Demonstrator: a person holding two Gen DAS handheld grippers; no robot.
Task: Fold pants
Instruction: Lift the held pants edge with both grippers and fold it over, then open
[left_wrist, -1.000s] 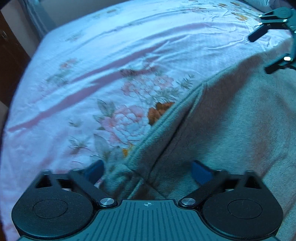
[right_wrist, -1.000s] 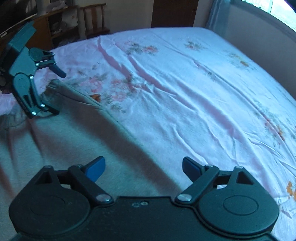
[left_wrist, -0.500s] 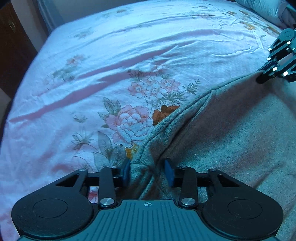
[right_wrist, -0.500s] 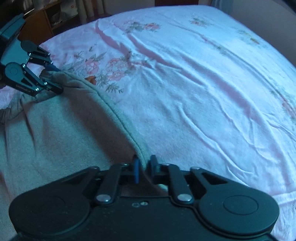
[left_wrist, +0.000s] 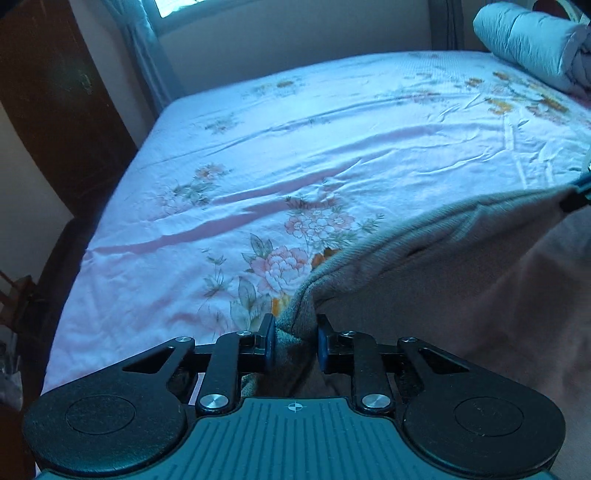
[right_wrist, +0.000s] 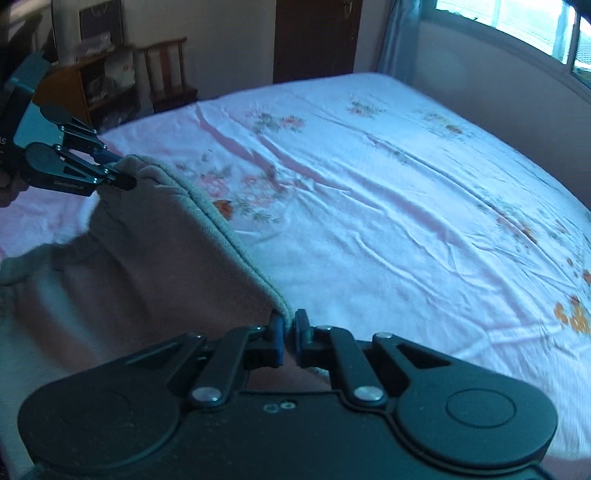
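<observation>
Grey-brown pants (left_wrist: 443, 280) hang lifted off a pink floral bed sheet (left_wrist: 332, 147), their ribbed edge stretched between both grippers. My left gripper (left_wrist: 294, 332) has a thick bunch of that edge between its blue pads, and its jaws are closing on it. In the right wrist view the same left gripper (right_wrist: 122, 173) holds the far corner of the pants (right_wrist: 147, 277). My right gripper (right_wrist: 290, 325) is shut on the near end of the edge. Only the right gripper's tip (left_wrist: 580, 195) shows in the left wrist view, at the far right.
The bed sheet (right_wrist: 406, 184) spreads wide beyond the pants. A rolled pale quilt (left_wrist: 524, 40) lies at the head of the bed. A dark wardrobe (left_wrist: 55, 110), a wooden chair (right_wrist: 166, 70), a door (right_wrist: 314, 37) and a window (right_wrist: 517, 22) ring the bed.
Both grippers went from wide open over the flat pants to closed on the ribbed edge, then rose. The edge now hangs taut off the sheet.
</observation>
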